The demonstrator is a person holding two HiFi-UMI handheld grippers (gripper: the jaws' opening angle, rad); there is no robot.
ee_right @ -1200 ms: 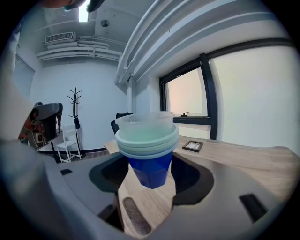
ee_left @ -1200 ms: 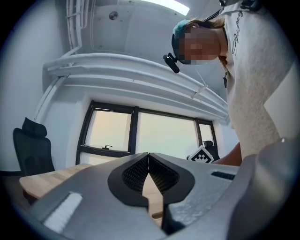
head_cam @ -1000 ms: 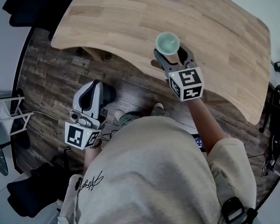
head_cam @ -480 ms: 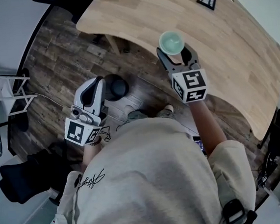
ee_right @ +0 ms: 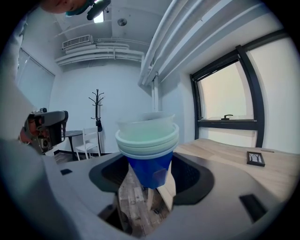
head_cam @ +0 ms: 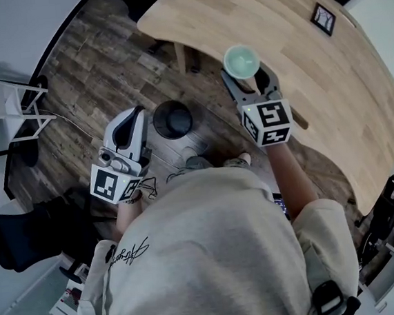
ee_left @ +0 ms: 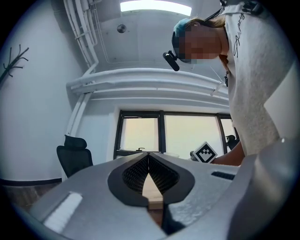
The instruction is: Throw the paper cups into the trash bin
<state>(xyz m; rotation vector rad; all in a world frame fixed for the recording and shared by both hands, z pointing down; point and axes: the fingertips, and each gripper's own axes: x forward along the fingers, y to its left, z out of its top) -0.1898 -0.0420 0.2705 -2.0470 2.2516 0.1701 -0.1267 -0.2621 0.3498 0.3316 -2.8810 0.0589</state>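
At the far left a white chair [head_cam: 8,102] stands on the dark wood-plank floor [head_cam: 91,66], and a black office chair [head_cam: 24,236] sits nearer, at the left edge. The left gripper [head_cam: 135,119] [ee_left: 149,161] hangs over the floor, its jaws pressed together with nothing between them. Just right of its tips stands the round black trash bin [head_cam: 172,119], seen from above on the floor near the edge of the table. Right of the bin and apart from it, the right gripper [head_cam: 246,74] [ee_right: 149,176] is clamped on the stack of blue paper cups with pale green insides [head_cam: 241,60] [ee_right: 149,154], held upright, mouths up, with the jaws gripping the blue lower part. From the head view the stack sits over the near edge of the light wooden table with rounded corners [head_cam: 329,92]. Far to the right on the tabletop lies a small black picture frame [head_cam: 323,18] [ee_right: 255,158], well apart from the cups.
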